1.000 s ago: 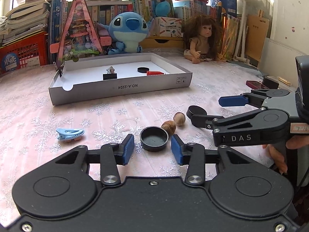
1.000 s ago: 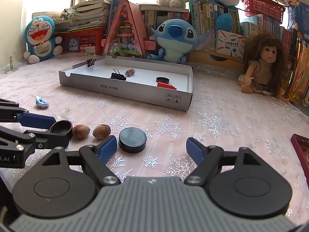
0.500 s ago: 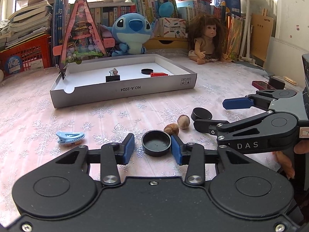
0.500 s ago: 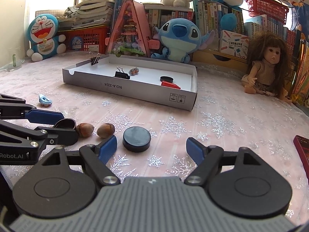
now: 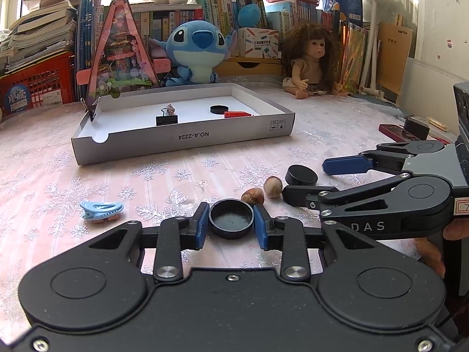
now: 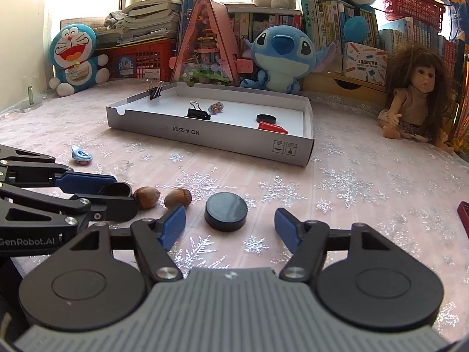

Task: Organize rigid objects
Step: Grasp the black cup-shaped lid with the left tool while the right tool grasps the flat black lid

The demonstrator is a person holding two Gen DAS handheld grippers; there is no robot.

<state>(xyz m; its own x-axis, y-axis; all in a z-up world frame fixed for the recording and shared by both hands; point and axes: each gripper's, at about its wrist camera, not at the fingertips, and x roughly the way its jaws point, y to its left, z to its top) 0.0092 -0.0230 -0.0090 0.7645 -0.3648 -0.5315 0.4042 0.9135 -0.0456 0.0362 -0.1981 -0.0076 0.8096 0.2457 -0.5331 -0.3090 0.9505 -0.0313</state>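
Left gripper (image 5: 231,224) fingers closing, pads against open-topped round black cap (image 5: 231,222) on desk, beside two brown hazelnuts (image 5: 262,191). Right gripper (image 6: 230,224) fingers closing, wide apart, flanking solid black disc (image 6: 225,211), hazelnuts' other side.
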